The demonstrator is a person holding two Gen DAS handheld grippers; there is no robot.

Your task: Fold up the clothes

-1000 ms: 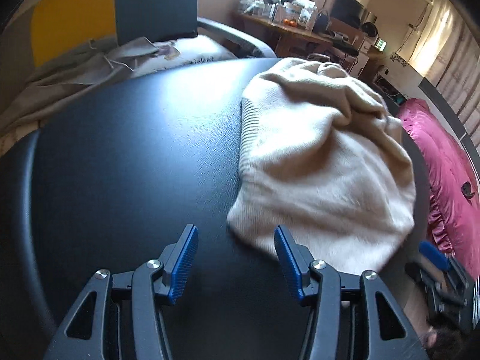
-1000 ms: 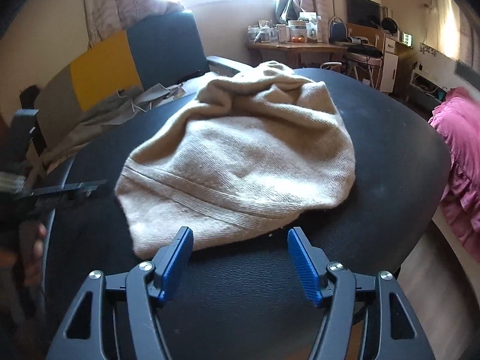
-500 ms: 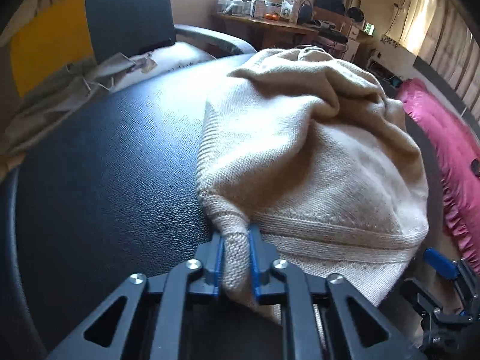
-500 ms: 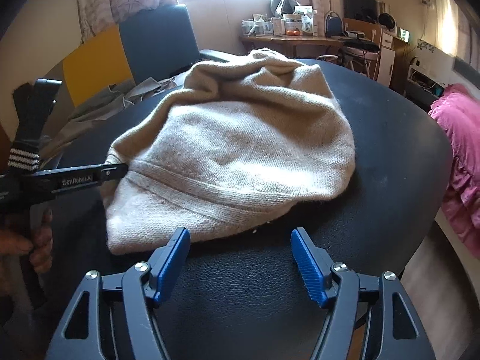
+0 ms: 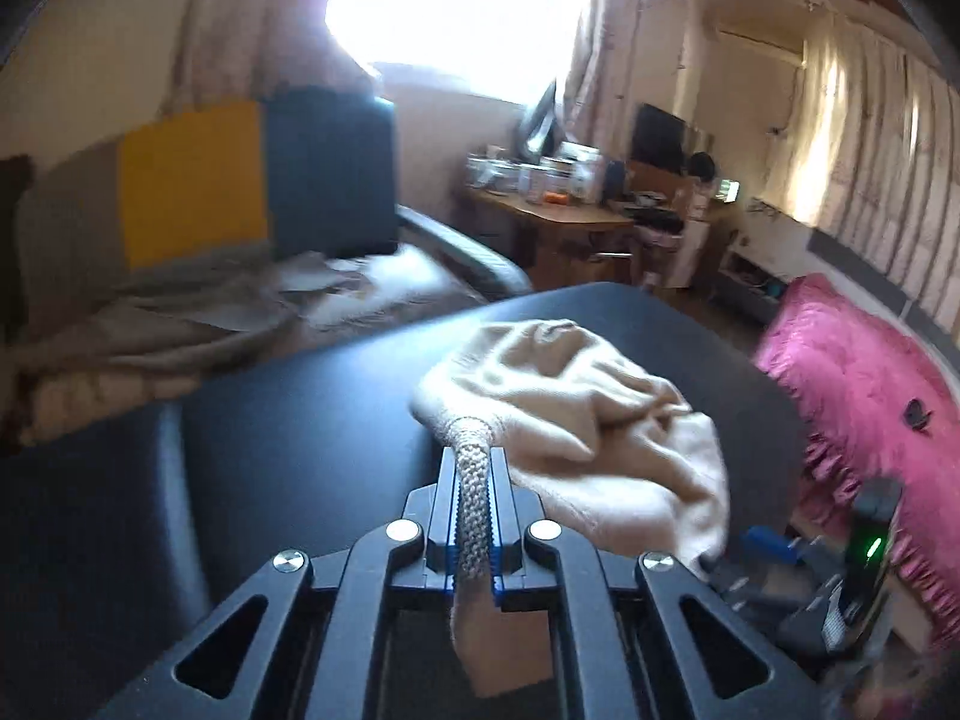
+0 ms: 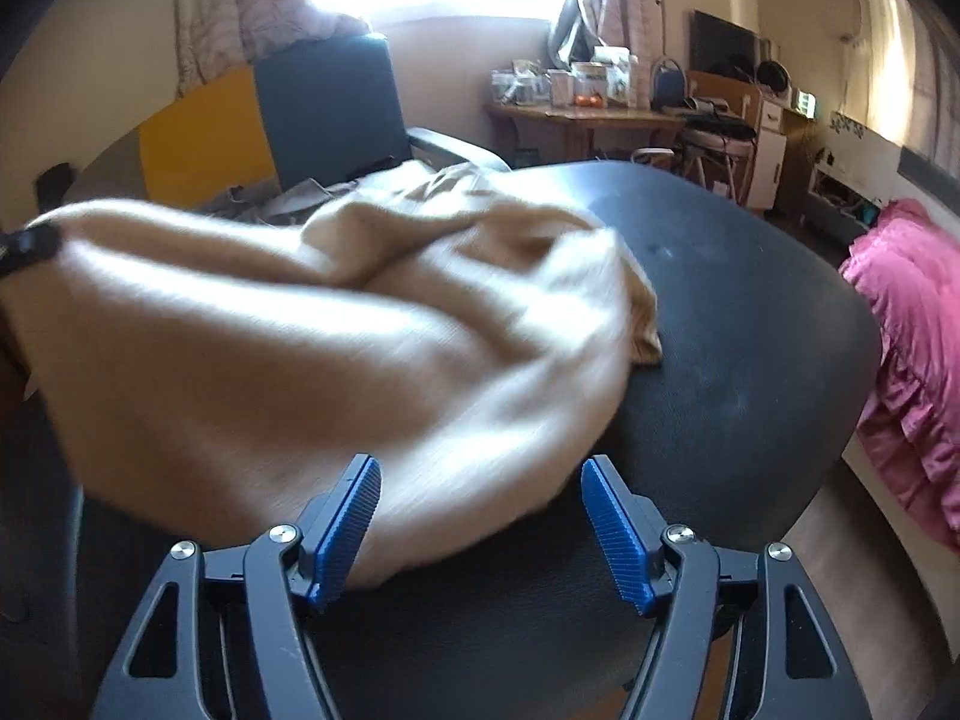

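- Left wrist view showed my left gripper [image 5: 473, 516] clamped tight on the ribbed hem of the beige knit sweater [image 5: 600, 420], a short tail hanging below the jaws.
- From that pinch, the sweater ran away ahead and to the right, bunched on the black table [image 5: 288, 438].
- My right gripper [image 6: 480, 516] stood spread wide and held nothing, the sweater's near edge lying just ahead between its fingers.
- I judged the right hand closer to the free edge; the blurred cloth stretched leftward across its view.
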